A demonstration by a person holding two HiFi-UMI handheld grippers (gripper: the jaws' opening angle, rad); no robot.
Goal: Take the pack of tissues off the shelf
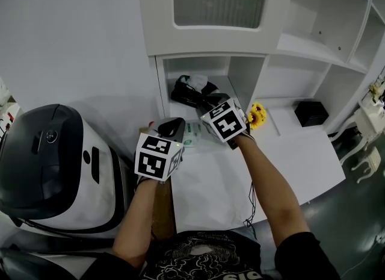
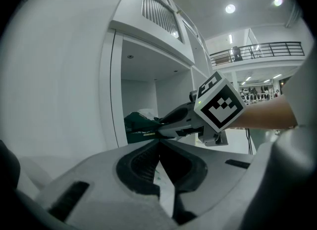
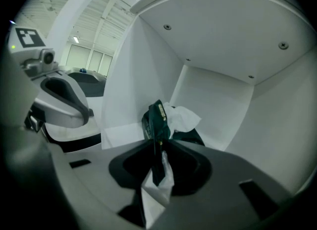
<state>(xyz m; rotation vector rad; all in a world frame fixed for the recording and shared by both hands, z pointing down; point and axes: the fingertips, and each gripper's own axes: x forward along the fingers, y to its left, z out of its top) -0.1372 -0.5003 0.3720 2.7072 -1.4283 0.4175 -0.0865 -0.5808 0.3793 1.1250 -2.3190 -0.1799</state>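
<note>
Right gripper [image 3: 157,145] grips the pack of tissues [image 3: 158,120] inside the shelf [image 3: 223,100]
Jaws clamp its wrapper edge at 11 o'clock, ready to pull outward; left gripper [image 2: 159,147], clenched empty, hangs clear at 8 o'clock.

the pack of tissues [image 1: 191,86] lies in the shelf's [image 1: 161,86] bottom left compartment at my 12 o'clock, its near edge between my right gripper's [image 3: 157,144] jaws. my left gripper [image 1: 174,123] is at 11 o'clock over the table [image 1: 301,164]. flowers [image 1: 257,115] at 1, box [image 1: 311,113] at 2, machine [image 1: 54,164] at 9.
</note>
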